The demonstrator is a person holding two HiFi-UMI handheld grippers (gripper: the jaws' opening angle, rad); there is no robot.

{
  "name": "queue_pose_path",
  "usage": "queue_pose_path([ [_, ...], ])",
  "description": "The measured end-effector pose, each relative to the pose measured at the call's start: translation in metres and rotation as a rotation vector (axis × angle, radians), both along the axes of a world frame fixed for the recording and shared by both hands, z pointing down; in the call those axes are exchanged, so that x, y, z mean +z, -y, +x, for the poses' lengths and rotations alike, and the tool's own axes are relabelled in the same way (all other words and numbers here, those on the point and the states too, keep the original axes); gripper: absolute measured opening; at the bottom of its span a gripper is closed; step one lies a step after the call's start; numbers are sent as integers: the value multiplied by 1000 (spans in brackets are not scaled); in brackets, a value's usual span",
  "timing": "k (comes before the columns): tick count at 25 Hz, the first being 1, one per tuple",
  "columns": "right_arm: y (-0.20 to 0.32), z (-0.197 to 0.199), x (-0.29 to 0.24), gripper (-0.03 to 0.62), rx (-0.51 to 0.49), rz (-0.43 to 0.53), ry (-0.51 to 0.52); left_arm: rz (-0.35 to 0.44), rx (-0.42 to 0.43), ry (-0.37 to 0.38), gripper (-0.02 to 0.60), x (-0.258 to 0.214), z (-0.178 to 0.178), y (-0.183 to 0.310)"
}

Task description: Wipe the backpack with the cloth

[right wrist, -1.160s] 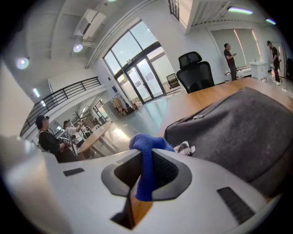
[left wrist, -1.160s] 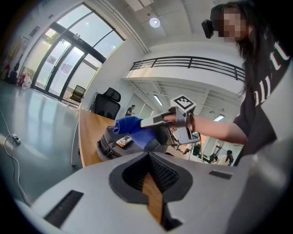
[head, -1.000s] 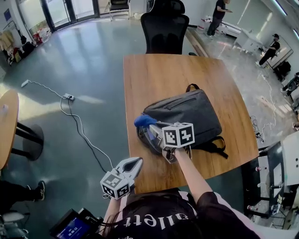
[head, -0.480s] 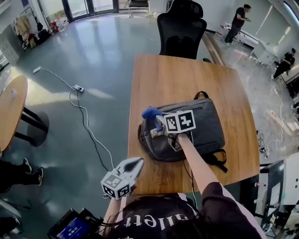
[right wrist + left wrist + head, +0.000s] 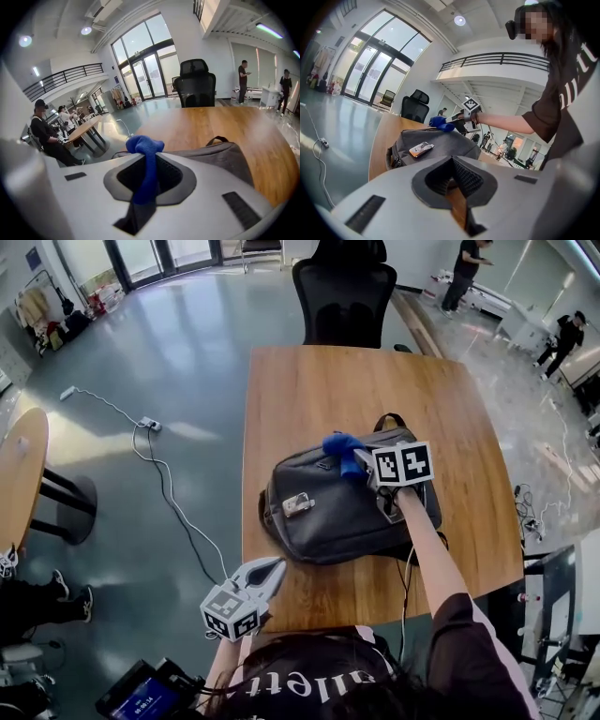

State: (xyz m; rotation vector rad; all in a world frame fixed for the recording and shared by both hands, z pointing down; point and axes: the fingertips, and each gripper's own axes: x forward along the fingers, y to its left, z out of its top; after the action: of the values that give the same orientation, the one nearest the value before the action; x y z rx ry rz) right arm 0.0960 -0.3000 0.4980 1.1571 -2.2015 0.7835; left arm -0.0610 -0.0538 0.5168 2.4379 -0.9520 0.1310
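Observation:
A grey backpack (image 5: 337, 512) lies flat on the wooden table (image 5: 309, 390), with a small tag (image 5: 298, 505) on its left part. My right gripper (image 5: 358, 458) is shut on a blue cloth (image 5: 343, 445) and presses it on the backpack's far edge, near the carry handle (image 5: 389, 420). In the right gripper view the cloth (image 5: 146, 157) runs between the jaws, with the backpack (image 5: 227, 157) just beyond. My left gripper (image 5: 270, 570) hangs at the table's near left edge, shut and empty, apart from the bag. The left gripper view shows the backpack (image 5: 440, 143) and cloth (image 5: 439, 123) ahead.
A black office chair (image 5: 345, 296) stands at the table's far end. A power strip and white cable (image 5: 155, 460) lie on the floor to the left, beside a round table (image 5: 19, 484). People stand at the back right and sit near the round table.
My right gripper has dragged the blue cloth across the backpack from its near left end to the far edge by the handle. The left gripper has stayed in place.

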Motion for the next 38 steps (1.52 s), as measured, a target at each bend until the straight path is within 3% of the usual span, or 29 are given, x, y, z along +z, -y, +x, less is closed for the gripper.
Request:
queue_pose_path([
  [5, 12, 95, -3, 61, 91, 24, -21, -13, 5, 23, -2, 10, 28, -5],
  [12, 25, 194, 4, 62, 244, 21, -63, -32, 19, 34, -2, 16, 39, -4],
  [18, 19, 231, 6, 63, 344, 10, -41, -35, 26, 35, -2, 18, 40, -4],
  [22, 4, 196, -22, 61, 305, 77, 28, -37, 24, 33, -2, 14, 35, -3],
  [28, -38, 64, -59, 63, 114, 162, 175, -32, 24, 18, -2, 14, 22, -2],
  [33, -81, -52, -35, 63, -13, 87, 271, -24, 27, 11, -2, 14, 6, -2],
  [38, -123, -133, 16, 63, -99, -40, 261, -22, 11, 11, -2, 14, -18, -6],
])
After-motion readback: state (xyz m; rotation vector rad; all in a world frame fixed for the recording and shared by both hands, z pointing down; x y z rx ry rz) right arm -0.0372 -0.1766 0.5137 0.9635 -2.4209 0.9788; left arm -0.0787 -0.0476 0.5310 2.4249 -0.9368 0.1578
